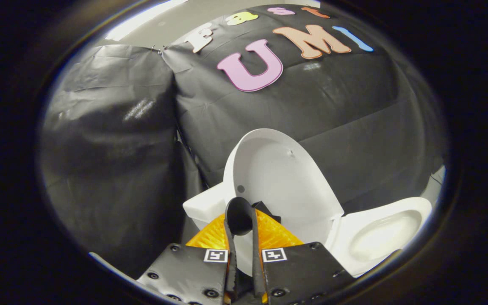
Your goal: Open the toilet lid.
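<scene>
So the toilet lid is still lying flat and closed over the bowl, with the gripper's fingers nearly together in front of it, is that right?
Not quite. The gripper view shows the toilet lid raised upright, leaving the bowl uncovered. The gripper does sit in front of it, fingers nearly together.

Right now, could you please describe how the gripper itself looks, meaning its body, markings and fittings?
The gripper has two long, narrow fingers that run close together and meet at rounded tips. Each springs from a flat black plate fastened with dark round screws. A small square black-and-white marker sits at each plate's inner corner. Ribbed translucent orange panels flank the fingers. No cables show.
</scene>
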Tool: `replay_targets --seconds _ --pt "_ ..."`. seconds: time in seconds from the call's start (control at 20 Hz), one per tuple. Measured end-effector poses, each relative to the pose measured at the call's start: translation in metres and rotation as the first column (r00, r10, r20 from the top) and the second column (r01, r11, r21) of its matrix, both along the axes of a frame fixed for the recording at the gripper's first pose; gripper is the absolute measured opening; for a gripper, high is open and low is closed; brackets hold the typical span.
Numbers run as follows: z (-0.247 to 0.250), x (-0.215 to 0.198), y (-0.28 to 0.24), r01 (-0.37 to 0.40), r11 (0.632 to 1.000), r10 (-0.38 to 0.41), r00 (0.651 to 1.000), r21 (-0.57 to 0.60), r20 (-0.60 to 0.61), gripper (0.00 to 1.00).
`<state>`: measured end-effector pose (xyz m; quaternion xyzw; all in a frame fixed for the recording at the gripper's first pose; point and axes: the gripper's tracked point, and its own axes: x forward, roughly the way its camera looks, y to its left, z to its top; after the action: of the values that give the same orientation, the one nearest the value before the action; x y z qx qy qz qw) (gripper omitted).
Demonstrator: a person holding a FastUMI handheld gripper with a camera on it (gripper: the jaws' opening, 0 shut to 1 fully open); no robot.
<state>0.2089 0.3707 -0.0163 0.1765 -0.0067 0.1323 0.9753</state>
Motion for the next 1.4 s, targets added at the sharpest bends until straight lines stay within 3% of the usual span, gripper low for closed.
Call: replay_targets --seconds 0.25,0.45,0.55,1.35,1.4 --pt "0.000 0.001 -0.001 -0.003 1.000 0.003 1.000 -0.021 -0.004 0.15" --pt "0.010 0.011 -0.028 0.073 0.997 -0.073 0.997 0.034 -0.010 0.15" --pt "0.008 0.010 -0.030 0.089 0.996 -0.089 0.996 0.007 -0.004 0.15" --pt "0.008 0.009 -0.022 0.063 0.994 -0.067 0.997 -0.090 -0.042 0.14" --pt "0.010 0.006 -0.014 0.029 0.997 -0.032 0.999 -0.074 -0.036 0.15"
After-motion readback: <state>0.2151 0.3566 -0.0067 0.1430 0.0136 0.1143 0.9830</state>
